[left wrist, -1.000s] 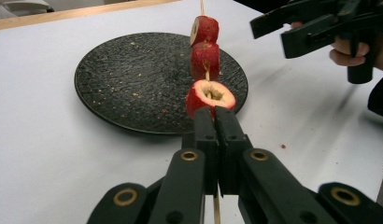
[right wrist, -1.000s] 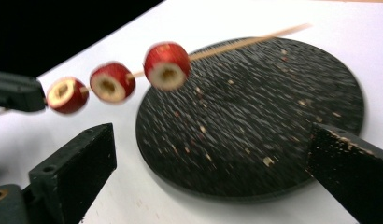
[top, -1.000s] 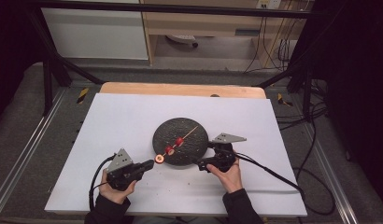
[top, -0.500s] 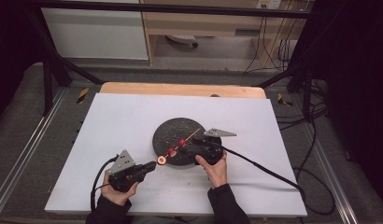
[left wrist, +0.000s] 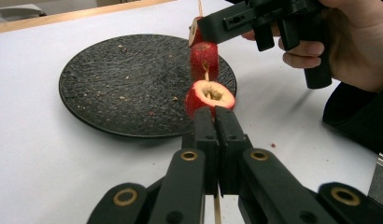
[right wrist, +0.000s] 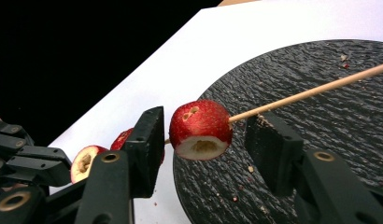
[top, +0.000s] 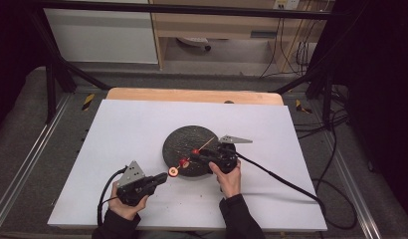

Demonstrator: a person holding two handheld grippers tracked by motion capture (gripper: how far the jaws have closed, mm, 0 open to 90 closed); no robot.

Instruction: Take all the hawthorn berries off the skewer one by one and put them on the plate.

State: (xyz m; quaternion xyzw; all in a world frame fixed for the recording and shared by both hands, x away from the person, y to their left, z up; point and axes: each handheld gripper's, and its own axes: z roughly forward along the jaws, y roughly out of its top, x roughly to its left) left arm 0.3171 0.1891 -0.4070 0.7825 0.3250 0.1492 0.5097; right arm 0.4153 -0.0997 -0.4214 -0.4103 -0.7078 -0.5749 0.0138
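The skewer point(right wrist: 311, 93) of red fruit pieces hangs over the black plate point(top: 179, 142) on the counter point(top: 127, 129). Left tongs point(left wrist: 216, 119) clamp its end shut. Right tongs point(right wrist: 206, 140), half open, have just been closing around the top piece point(right wrist: 201, 128) without pressing yet: squeeze gently, slide it straight off along the stick.

A white table top point(top: 142, 149) fills the middle of the high view, with a wooden strip point(top: 192, 94) along its 12 o'clock edge. Small crumbs point(top: 192, 196) lie scattered toward 6 o'clock. Beyond the table at 12 o'clock stands a wooden shelf unit point(top: 217, 25), and at 11 o'clock a white cabinet point(top: 102, 35). Loose cables point(top: 331, 149) trail over the grey floor point(top: 23, 124) at 3 o'clock.
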